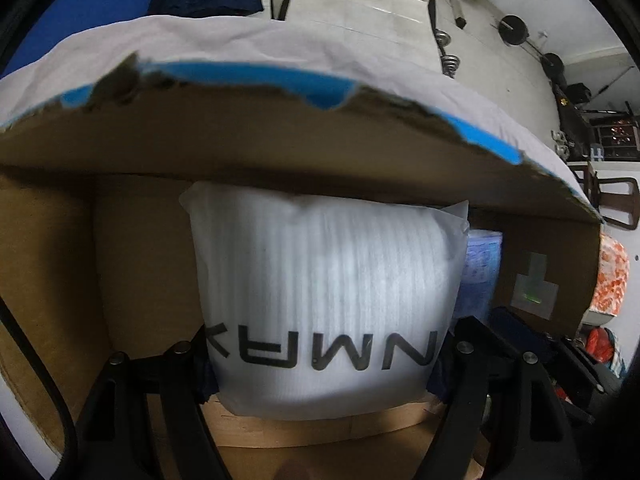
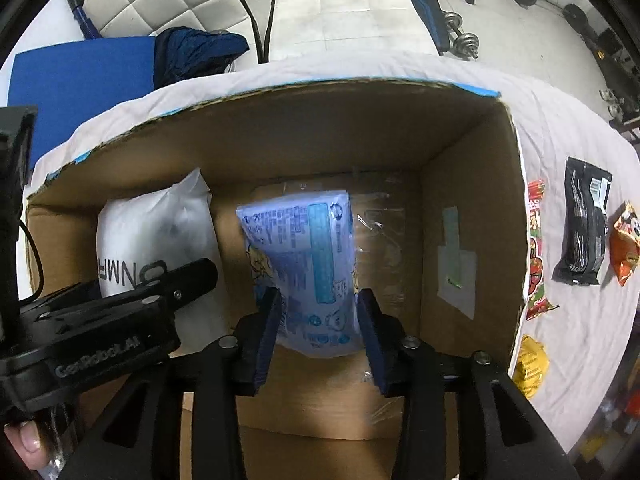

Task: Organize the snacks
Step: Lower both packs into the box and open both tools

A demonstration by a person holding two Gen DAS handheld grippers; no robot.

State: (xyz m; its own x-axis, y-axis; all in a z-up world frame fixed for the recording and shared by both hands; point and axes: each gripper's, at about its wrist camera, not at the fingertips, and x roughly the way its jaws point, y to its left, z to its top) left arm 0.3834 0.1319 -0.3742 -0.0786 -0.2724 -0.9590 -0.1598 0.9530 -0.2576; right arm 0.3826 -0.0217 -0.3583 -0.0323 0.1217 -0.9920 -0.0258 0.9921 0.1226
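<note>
Left tongs [image 1: 320, 364] nearest the lens, astride white foam pouch [image 1: 324, 288], pads at its flanks; actual clamping not discernible. Pouch standing at left of cardboard box [image 2: 472, 184]. Right tongs [image 2: 320, 320] parted, blue snack packet [image 2: 304, 264] between pads with gaps visible, apparently unclamped. Risk: packet leaning, likely to flop flat or against pouch once unsupported. Risk: torn box rim may catch tongs on withdrawal, dragging box. Remaining snacks, black packet [image 2: 584, 224] among them, outside on surface [image 2: 560, 112] right of box, still unsorted.
</note>
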